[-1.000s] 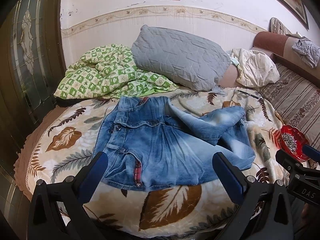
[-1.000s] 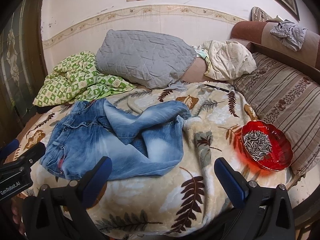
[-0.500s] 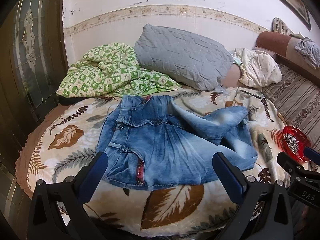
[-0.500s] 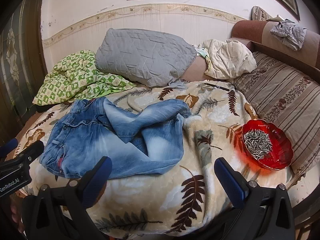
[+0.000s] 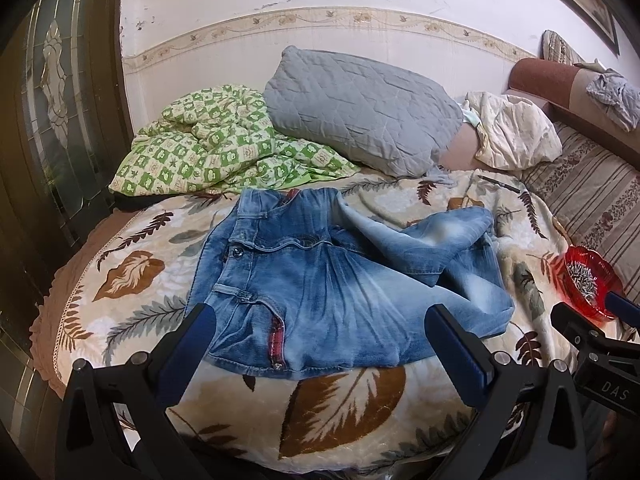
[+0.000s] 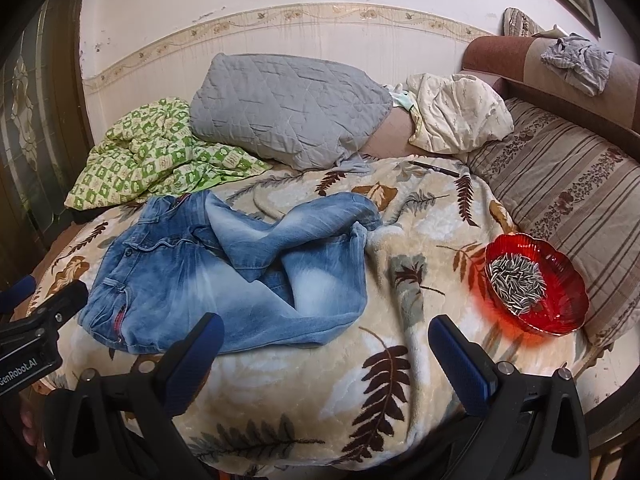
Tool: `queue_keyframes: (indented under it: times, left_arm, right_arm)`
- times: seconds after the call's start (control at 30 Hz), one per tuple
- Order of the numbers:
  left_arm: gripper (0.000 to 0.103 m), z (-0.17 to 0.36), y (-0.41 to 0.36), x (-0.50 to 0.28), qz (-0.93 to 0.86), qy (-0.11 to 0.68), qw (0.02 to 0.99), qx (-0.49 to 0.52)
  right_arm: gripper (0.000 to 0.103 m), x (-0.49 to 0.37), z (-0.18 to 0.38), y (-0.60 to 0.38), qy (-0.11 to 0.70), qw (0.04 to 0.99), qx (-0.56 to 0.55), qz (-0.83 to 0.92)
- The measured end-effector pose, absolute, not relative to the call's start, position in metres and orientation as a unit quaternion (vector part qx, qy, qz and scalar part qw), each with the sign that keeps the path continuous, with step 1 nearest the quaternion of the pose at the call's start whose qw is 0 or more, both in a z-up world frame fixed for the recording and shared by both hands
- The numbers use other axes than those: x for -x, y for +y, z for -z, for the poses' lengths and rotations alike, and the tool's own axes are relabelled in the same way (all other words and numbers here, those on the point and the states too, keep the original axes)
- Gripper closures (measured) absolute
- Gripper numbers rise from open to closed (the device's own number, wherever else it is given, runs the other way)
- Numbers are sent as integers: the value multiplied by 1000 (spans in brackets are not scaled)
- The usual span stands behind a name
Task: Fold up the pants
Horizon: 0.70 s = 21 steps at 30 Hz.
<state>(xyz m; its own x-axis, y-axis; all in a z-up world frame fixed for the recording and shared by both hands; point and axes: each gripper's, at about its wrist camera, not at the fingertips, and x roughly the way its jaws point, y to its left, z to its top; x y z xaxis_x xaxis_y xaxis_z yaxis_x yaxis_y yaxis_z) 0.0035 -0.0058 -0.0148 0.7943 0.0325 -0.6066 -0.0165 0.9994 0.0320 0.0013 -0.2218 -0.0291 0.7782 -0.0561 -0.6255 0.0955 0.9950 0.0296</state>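
Observation:
Faded blue jeans lie crumpled on a leaf-patterned blanket, waistband to the left and far side, legs bunched and crossed toward the right. My left gripper hovers open over the near hem of the jeans, holding nothing. My right gripper is open too, above the blanket just right of the jeans' near edge. Each gripper's body shows at the edge of the other's view.
A red glass bowl of seeds sits on the blanket at the right. A grey pillow, a green checked quilt, a cream bundle and a pen lie behind. A striped cushion borders the right.
Both views have drawn back slightly and tilted, so the jeans sit a little farther away. The jeans themselves have not moved, and both grippers stay open.

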Motion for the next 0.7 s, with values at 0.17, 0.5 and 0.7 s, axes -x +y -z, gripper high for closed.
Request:
queue_keyframes:
  times: [0.17, 0.5, 0.7]
  left_arm:
    - [0, 16, -9, -5, -13, 323, 946, -15]
    - [0, 22, -11, -15, -8, 334, 943, 4]
    - [0, 27, -22, -36, 11, 343, 939, 26]
  right_arm:
    - [0, -3, 32, -224, 335, 941, -33, 40]
    - [0, -10, 41, -234, 346, 936, -45, 36]
    - [0, -19, 46, -248, 348, 935, -53, 32]
